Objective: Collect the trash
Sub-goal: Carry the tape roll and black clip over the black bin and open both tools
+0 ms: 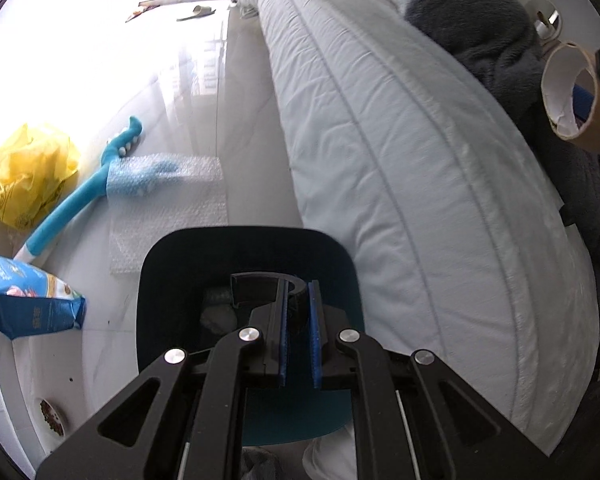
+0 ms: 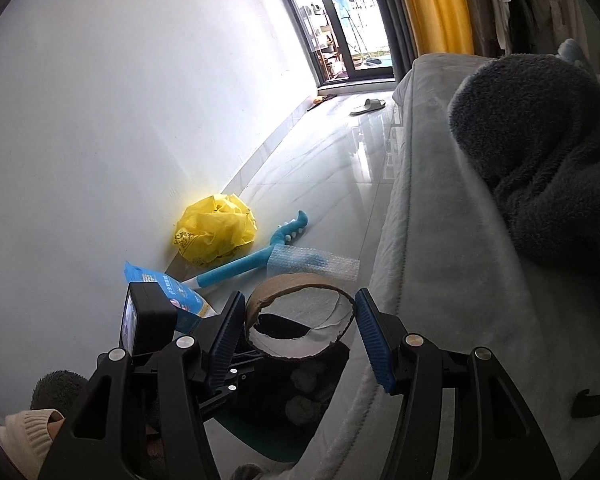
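The right gripper [image 2: 300,330] has its jaws clamped on a cardboard tape roll [image 2: 300,320], held over the dark bin [image 1: 244,280] beside the bed's edge [image 1: 400,184]. The left gripper [image 1: 298,312] has its jaws closed on the bin's rim.

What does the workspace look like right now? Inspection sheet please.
Surface: glossy pale tile floor beside a bed.
Job's things: cardboard roll between the right tongs; dark bin with its rim clamped in the left tongs, crumpled lumps inside.
Clutter: yellow plastic bag, blue long-handled brush, bubble wrap, blue packet, bowl of pellets, slipper.
Grippers: left tongs shut on the bin rim; right tongs closed on the roll.
Cables: nothing seen.
Surroundings: white wall, balcony door, yellow curtain, dark fleece blanket on the bed.
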A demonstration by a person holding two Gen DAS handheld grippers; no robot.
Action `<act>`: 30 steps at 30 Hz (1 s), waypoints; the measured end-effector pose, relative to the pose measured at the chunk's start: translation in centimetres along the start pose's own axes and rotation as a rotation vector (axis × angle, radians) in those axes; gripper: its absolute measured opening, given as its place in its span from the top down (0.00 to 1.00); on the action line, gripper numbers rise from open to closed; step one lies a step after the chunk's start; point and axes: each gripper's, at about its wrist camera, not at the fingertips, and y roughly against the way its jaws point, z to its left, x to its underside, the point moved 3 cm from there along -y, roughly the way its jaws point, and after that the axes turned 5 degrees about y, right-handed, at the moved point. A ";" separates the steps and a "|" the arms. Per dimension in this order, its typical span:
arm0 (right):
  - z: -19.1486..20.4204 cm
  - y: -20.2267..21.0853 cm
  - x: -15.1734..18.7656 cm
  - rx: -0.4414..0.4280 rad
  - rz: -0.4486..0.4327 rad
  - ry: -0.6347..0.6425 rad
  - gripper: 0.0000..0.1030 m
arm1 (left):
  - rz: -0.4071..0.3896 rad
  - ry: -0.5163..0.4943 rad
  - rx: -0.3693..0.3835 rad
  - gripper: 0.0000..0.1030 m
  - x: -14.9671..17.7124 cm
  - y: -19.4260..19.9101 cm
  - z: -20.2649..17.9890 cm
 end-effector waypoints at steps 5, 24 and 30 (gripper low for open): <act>1.4 -2.5 -0.4 -0.023 0.029 0.028 0.44 | 0.054 0.046 -0.001 0.90 0.4 -0.9 2.2; 3.9 -11.4 2.4 -0.033 0.214 0.082 0.44 | 0.004 0.086 -0.048 0.37 1.2 1.9 9.1; 4.9 -13.9 4.5 -0.017 0.295 0.115 0.44 | -0.096 0.075 -0.041 0.34 0.3 4.2 9.9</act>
